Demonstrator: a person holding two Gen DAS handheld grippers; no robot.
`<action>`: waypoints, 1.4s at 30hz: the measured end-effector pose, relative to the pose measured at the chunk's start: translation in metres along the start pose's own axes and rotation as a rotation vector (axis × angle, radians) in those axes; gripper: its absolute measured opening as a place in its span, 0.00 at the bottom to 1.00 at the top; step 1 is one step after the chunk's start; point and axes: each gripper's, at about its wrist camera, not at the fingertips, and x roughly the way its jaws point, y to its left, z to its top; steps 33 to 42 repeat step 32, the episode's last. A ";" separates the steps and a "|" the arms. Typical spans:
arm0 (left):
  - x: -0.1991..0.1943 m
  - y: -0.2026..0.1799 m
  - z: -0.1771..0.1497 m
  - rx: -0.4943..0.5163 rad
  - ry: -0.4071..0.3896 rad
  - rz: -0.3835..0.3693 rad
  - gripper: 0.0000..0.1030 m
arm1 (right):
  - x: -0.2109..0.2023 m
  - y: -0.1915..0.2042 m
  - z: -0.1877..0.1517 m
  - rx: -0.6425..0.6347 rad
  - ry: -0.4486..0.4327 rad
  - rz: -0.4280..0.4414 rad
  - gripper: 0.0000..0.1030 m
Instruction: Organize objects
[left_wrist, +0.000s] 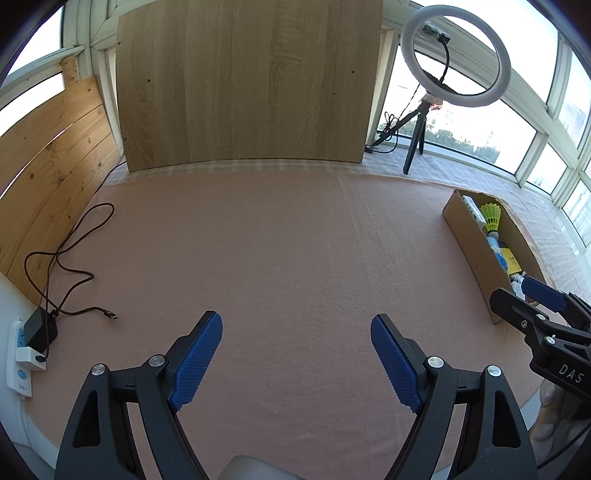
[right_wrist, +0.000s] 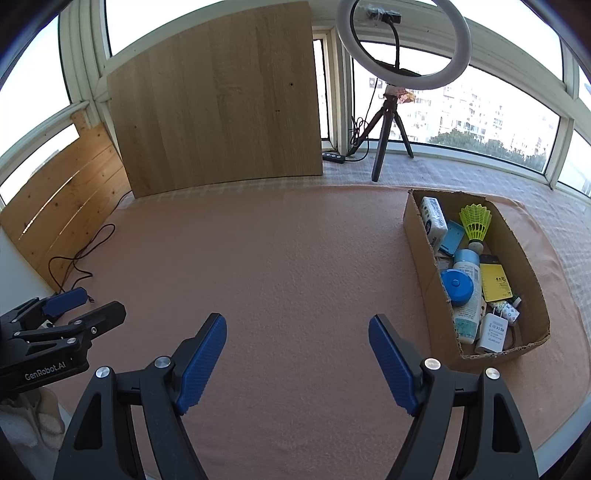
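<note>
Two hand-held grippers hover side by side over a pink cloth-covered table (right_wrist: 295, 258), each angled down at bare fabric. The left gripper (left_wrist: 296, 354) has its blue-padded jaws spread wide with nothing between them; the right gripper (right_wrist: 297, 356) likewise stands apart and empty. The cardboard box (right_wrist: 421, 243) serves as the landmark, sitting on the cloth just to the right of the right gripper. Inside it lie a yellow shuttlecock (right_wrist: 475, 221) at the far end, a tissue pack (right_wrist: 433, 218) beside that, a round blue case (right_wrist: 457, 286) near the middle and a white charger (right_wrist: 491, 332) at the near end. Beyond the box a ring light (right_wrist: 404, 44) stands on its tripod; well to the box's left a black cable (left_wrist: 66, 258) trails across the cloth.
</note>
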 end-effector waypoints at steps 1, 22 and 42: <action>0.000 0.001 0.000 0.000 0.000 0.000 0.83 | 0.000 0.000 0.000 0.000 0.000 0.000 0.74; 0.001 0.004 -0.001 0.001 0.004 -0.002 0.83 | 0.004 0.000 -0.004 -0.003 0.012 0.002 0.74; 0.006 0.006 -0.004 -0.001 0.012 -0.013 0.83 | 0.006 0.002 -0.005 -0.006 0.017 0.001 0.74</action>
